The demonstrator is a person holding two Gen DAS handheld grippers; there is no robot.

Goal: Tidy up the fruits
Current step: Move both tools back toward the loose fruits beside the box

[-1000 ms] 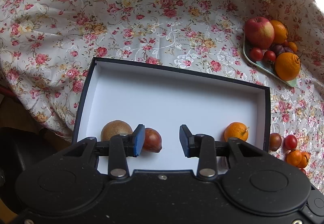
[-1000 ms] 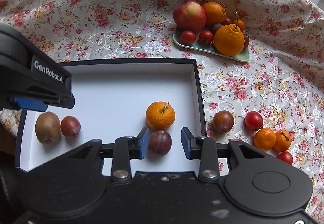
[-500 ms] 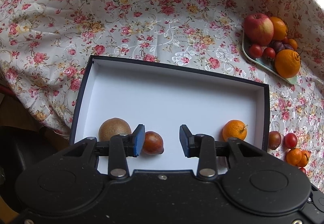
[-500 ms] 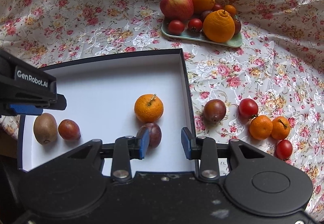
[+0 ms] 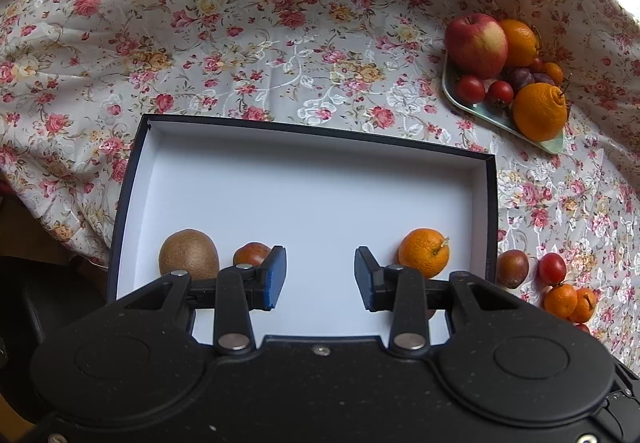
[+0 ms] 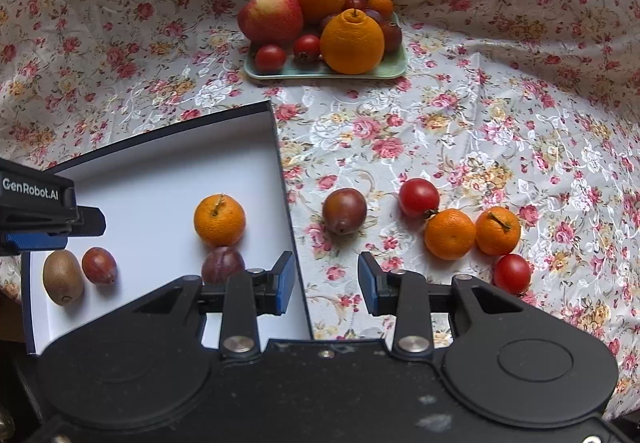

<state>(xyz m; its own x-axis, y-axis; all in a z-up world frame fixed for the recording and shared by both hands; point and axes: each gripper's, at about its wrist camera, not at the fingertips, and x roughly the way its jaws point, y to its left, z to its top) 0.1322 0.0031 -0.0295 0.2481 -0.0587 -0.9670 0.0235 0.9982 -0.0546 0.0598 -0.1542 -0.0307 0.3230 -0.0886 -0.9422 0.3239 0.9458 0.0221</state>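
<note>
Risk for you is the box wall [image 6: 286,179]: your right tool [image 6: 327,279], spread and empty, straddles it. Loose plum [image 6: 344,210] lies just outside on the cloth and can roll. Left tool [image 5: 320,275] is spread too.

Cream tablecloth [image 6: 460,115] printed with pink, red and yellow roses. Shallow rectangular box [image 5: 308,131] with a dark navy rim and plain white interior. Inside it: fuzzy brown kiwi [image 5: 188,253], mottled red-brown plum [image 6: 99,265], bright orange mandarin [image 6: 219,219] with a tan stem, and dusky purple plum [image 6: 222,266]. Pale green tray [image 6: 384,69] carrying a red-and-yellow streaked apple [image 6: 270,17], large oranges, small red tomatoes and dark purple plums. On the cloth: dark maroon plum [image 6: 344,211], glossy red tomatoes, orange mandarins. Black speckled left gripper [image 5: 320,279] and right gripper [image 6: 327,283], each with blue finger pads [image 6: 286,283].
</note>
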